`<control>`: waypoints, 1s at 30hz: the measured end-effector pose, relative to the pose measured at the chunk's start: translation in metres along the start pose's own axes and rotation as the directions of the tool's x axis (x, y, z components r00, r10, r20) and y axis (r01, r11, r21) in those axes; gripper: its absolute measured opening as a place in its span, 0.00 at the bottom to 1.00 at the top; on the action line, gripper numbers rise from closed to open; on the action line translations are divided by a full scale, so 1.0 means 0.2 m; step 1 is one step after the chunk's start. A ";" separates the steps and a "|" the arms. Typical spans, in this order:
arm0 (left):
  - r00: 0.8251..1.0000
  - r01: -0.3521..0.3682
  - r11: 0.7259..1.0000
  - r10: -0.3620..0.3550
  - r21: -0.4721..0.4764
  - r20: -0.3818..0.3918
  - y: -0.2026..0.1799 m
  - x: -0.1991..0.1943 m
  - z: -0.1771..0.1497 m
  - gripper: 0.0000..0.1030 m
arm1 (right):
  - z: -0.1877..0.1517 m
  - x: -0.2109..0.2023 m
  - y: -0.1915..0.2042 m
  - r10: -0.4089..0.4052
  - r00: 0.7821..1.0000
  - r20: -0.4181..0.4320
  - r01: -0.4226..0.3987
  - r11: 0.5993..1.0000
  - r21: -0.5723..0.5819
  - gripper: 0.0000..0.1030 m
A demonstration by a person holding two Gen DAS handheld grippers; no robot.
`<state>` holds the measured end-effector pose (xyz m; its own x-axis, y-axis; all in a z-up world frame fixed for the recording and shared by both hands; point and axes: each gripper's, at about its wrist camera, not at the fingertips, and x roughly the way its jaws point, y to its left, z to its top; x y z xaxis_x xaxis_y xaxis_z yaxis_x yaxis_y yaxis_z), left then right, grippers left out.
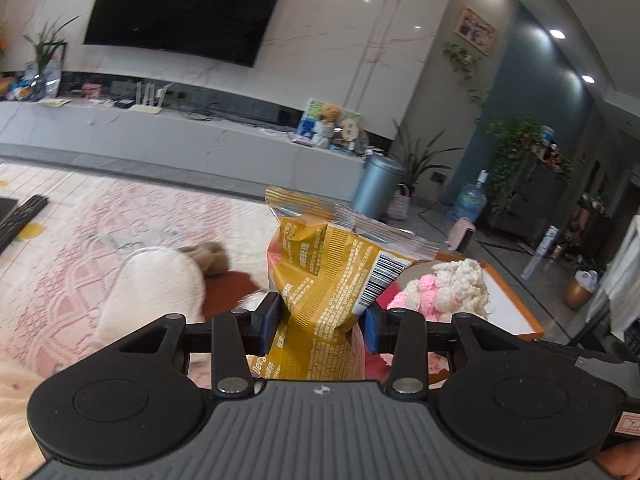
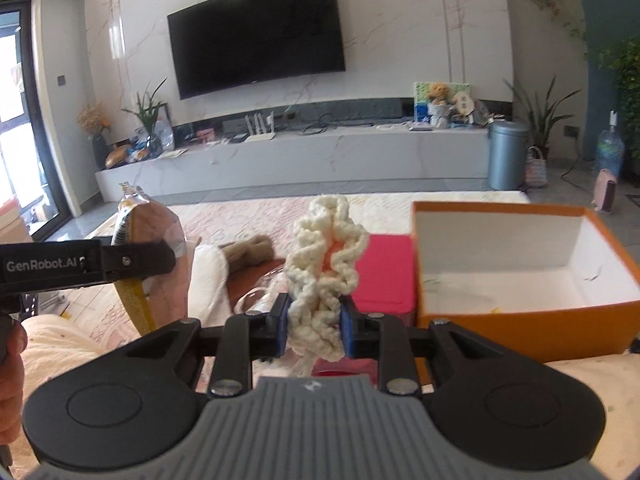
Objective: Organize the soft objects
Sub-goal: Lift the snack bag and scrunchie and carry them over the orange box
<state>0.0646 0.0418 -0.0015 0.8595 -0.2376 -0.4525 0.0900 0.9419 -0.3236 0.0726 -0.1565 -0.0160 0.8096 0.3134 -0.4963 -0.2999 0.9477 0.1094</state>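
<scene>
The left gripper [image 1: 322, 322] was clamped on a yellow snack packet [image 1: 336, 276], its blue pads pressing the crumpled lower part so that the packet stood upright between them, above the pink patterned cloth [image 1: 80, 240]. The right gripper [image 2: 314, 326] was clenched on a cream crocheted bundle [image 2: 324, 256] with a pink-orange centre, which rose from the pads in front of a pink box [image 2: 384, 276]. Just right of that box sat an open orange box [image 2: 520, 312] with a white inside. A white plush toy [image 1: 160, 288] with a brown part lay on the cloth to the left of the packet
</scene>
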 end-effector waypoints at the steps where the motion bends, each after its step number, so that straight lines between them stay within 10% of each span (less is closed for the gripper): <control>1: 1.000 0.018 1.000 -0.018 0.009 0.000 -0.03 0.01 0.01 0.45 | 0.01 -0.02 -0.03 -0.010 1.000 0.008 0.010 1.000 0.001 0.24; 16: 0.955 0.282 0.957 -0.272 0.072 -0.120 -0.47 0.43 0.22 0.45 | 0.26 -0.17 -0.50 -0.142 0.990 0.027 0.141 0.990 0.026 0.24; 30: 0.926 0.311 0.915 -0.231 0.257 -0.298 -0.67 0.94 0.31 0.45 | 0.49 0.15 -0.85 -0.151 0.985 -0.083 0.155 0.987 0.041 0.24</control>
<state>0.2446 -0.1135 0.0075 0.6251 -0.5086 -0.5921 0.4795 0.8488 -0.2229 0.1967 -0.3019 0.0359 0.8011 0.1604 -0.5767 -0.1497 0.9865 0.0665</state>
